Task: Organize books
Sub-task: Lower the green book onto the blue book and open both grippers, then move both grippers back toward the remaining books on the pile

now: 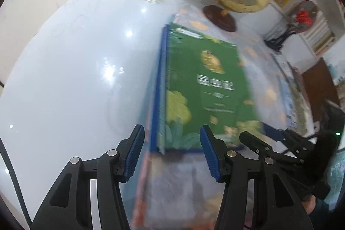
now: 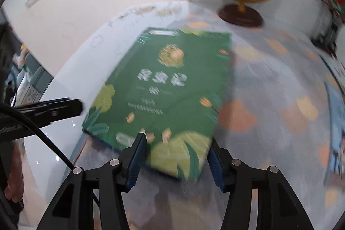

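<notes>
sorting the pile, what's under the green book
A blue book lies directly under the green book; only its spine edge shows along the left side. Its cover is hidden, as is anything further beneath. Both rest on the patterned tablecloth.

Both grippers are angled steeply downward. The left gripper (image 1: 172, 151) is held with jaws parted; the right gripper (image 2: 177, 160) likewise, its pads unpressed.
</notes>
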`<state>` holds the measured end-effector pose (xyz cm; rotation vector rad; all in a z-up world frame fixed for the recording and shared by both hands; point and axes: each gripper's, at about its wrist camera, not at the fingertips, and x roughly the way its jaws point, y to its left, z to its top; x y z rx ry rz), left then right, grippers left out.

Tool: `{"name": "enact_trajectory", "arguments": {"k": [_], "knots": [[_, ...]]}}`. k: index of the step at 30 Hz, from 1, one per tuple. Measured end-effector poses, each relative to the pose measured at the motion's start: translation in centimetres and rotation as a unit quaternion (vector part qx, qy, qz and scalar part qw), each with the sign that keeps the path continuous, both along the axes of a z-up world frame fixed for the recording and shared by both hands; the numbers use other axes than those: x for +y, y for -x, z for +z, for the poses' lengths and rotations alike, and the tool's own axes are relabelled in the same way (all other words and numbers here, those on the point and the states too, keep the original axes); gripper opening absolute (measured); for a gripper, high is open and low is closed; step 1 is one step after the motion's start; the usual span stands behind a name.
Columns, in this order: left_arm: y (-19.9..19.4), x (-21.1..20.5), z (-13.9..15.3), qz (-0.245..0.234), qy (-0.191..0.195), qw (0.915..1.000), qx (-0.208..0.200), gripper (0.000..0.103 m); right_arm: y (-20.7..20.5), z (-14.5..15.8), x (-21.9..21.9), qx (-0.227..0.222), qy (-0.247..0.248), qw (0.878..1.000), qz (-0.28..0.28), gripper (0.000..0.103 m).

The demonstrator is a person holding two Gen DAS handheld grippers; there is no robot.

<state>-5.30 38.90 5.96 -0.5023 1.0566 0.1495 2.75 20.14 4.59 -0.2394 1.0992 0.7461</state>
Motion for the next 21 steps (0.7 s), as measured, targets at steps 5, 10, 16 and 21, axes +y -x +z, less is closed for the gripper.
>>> {"name": "enact_trajectory", "arguments": {"k": [5, 10, 16, 21], "knots": [[0.5, -5.8, 2.9, -0.067, 0.005, 0.9971, -0.036, 0.052, 2.3, 2.6, -7.1, -0.003, 0.004, 0.997, -0.076, 0.054], [-0.8, -14.2, 4.1, -0.139, 0.041, 0.9881, -0.053, 0.054, 4.5, 5.7, -15.9, -0.026, 0.019, 0.987, -0.156, 0.055], [-0.7, -26.4, 6.9, -0.204, 0.046, 0.9752, -0.073, 0.061, 5.2, 9.2, -25.7, -0.038, -0.001, 0.972, -0.232, 0.057], [-1.1, -35.5, 7.8, -0.197, 0.048, 0.9756, -0.084, 0.066, 5.7, 11.7, -33.9, -0.073, -0.014, 0.971, -0.228, 0.066]]}}
